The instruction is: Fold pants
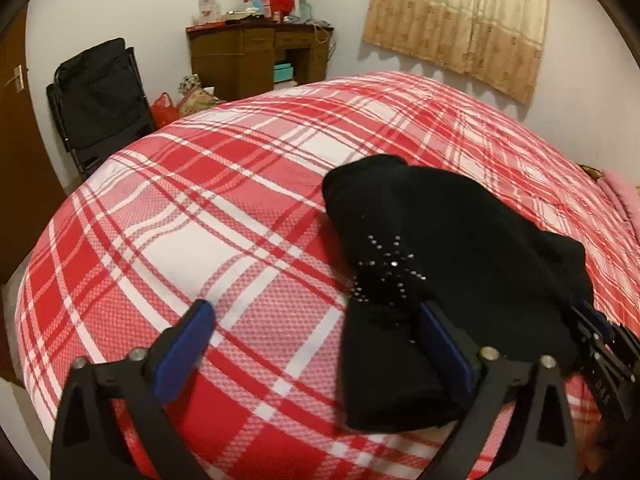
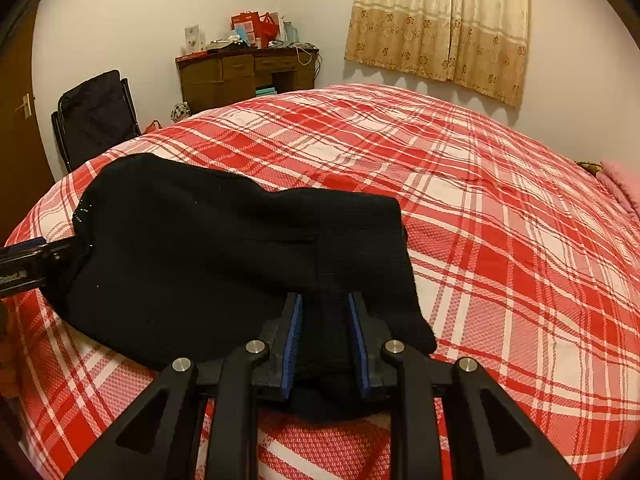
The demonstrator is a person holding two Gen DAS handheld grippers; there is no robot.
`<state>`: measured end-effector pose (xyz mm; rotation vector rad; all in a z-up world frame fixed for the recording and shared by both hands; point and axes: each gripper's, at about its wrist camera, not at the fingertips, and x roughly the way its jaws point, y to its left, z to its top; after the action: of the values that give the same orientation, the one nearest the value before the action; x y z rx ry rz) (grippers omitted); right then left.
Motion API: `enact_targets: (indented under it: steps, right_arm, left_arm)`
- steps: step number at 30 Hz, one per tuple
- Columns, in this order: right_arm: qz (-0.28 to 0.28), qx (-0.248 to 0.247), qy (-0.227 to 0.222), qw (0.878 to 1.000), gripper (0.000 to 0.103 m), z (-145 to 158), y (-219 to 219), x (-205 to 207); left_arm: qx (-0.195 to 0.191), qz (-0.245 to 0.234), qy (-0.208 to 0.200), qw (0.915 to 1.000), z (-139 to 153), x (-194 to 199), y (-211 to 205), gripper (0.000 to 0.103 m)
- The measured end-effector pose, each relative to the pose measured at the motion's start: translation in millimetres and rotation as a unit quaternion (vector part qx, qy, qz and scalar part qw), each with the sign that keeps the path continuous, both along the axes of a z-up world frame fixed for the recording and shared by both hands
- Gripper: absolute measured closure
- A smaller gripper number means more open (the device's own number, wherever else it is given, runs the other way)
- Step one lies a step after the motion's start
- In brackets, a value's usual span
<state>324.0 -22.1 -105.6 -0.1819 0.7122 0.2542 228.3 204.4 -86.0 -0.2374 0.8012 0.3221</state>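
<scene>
Black pants (image 1: 460, 240) lie bunched in a folded heap on the red-and-white plaid bed (image 1: 180, 240), with a star of small studs (image 1: 384, 268) on the near corner. My left gripper (image 1: 314, 308) stands wide open. Its right finger (image 1: 440, 340) rests against the near left edge of the pants, and its left finger (image 1: 188, 336) is over bare bedspread. In the right wrist view my right gripper (image 2: 324, 300) is shut on the near edge of the pants (image 2: 220, 248), with black fabric pinched between the blue pads. The left gripper (image 2: 36, 256) shows at that view's left edge, touching the pants.
A brown desk (image 1: 256, 56) with boxes and red bags stands against the far wall. A black folding chair (image 1: 100, 100) is beside the bed's far left corner. A beige curtain (image 1: 460, 20) hangs at the right, and a pink pillow (image 2: 620, 180) lies at the bed's right edge.
</scene>
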Motion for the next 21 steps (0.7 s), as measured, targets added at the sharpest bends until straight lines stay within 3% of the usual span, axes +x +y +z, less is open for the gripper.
enact_targets:
  steps: [1, 3, 6, 7, 11, 14, 16, 19, 21]
  right_arm:
    - [0.001, -0.006, -0.002, 1.000, 0.078, 1.3, 3.1, 0.9]
    - [0.008, -0.013, -0.006, 1.000, 0.077, 4.4, 7.0, -1.5]
    - [0.034, 0.051, -0.030, 0.998, 0.077, 26.2, 2.9, -17.5]
    - [0.051, 0.064, -0.044, 0.996, 0.077, 36.9, 6.2, -24.0]
    - [0.143, 0.072, -0.036, 0.986, 0.077, 61.2, 46.7, -23.0]
    - [0.199, 0.111, 0.019, 0.973, 0.077, 62.7, 85.9, -4.9]
    - [0.229, 0.098, 0.056, 0.967, 0.077, 49.3, 119.1, 10.3]
    - [0.246, 0.086, 0.118, 0.958, 0.077, 9.9, 157.1, 28.5]
    - [0.254, 0.085, 0.084, 0.960, 0.077, -0.8, 166.5, 31.6]
  left_arm:
    - [-0.002, -0.005, 0.001, 1.0000, 1.5, 1.5, -1.1, 0.024]
    - [-0.024, -0.012, -0.001, 0.9996, 4.3, 4.0, 1.4, 0.035]
    - [-0.061, 0.022, -0.011, 0.9979, 10.5, -4.4, 20.1, 0.060]
    - [-0.066, 0.027, -0.013, 0.9973, 12.5, -10.0, 24.0, 0.061]
    - [-0.043, 0.023, -0.005, 0.9988, 6.3, -27.9, 23.8, 0.060]
    - [-0.010, 0.031, -0.006, 0.9995, 6.3, -40.8, 21.1, 0.043]
    - [0.007, 0.051, 0.000, 0.9987, 6.9, -49.1, 24.0, 0.037]
    - [0.000, 0.064, -0.002, 0.9980, 7.3, -62.2, 37.5, 0.033]
    - [-0.002, 0.070, 0.002, 0.9975, 5.7, -66.7, 46.9, 0.029]
